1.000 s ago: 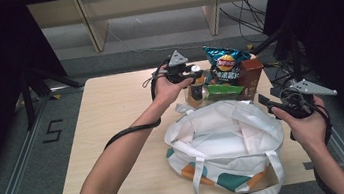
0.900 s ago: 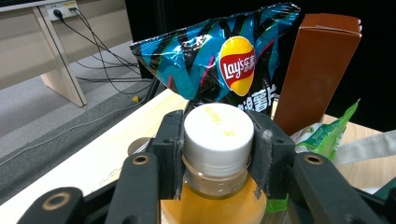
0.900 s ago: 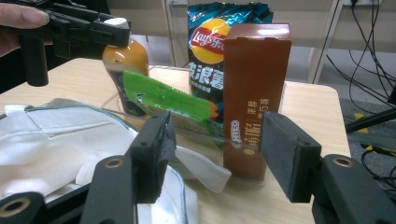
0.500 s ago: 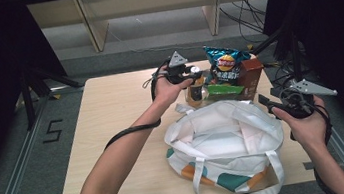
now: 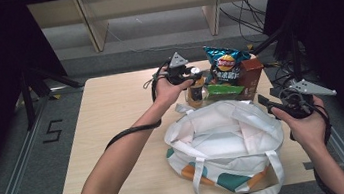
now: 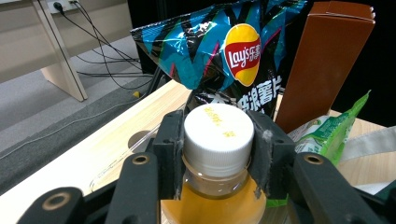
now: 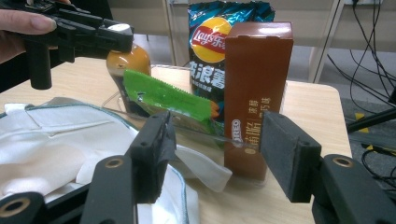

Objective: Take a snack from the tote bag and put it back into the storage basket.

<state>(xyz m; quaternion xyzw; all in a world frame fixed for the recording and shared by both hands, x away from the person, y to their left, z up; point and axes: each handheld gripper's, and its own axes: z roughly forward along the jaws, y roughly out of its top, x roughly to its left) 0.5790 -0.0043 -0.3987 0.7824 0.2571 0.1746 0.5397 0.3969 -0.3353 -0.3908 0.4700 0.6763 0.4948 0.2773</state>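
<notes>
A pale wooden table [image 5: 112, 115] stands before you in a dim room, with light shelving units and loose cables on the grey floor behind it. At the far edge of the table, a cluster of groceries stands together: a bottle of orange drink [image 6: 218, 186] with a white cap, a blue Lay's crisp bag [image 5: 226, 64] just behind it, a brown Oreo box [image 7: 257, 93] upright beside the crisps, and a green packet [image 7: 168, 98] leaning in front of them.

Your left tool [image 6: 218, 149] is clamped on the bottle's neck, one jaw pad pressed against each side just under the white cap. The bottle stands upright at the left end of that cluster, just beyond the bag.

Near you lies a white tote bag [image 5: 226, 140] with teal and orange patches, its mouth open and its handles slack.

Your right tool [image 7: 215, 154] hovers at the right edge of the table beside the tote bag, its jaws apart with nothing between them, pointing toward the Oreo box and green packet.
</notes>
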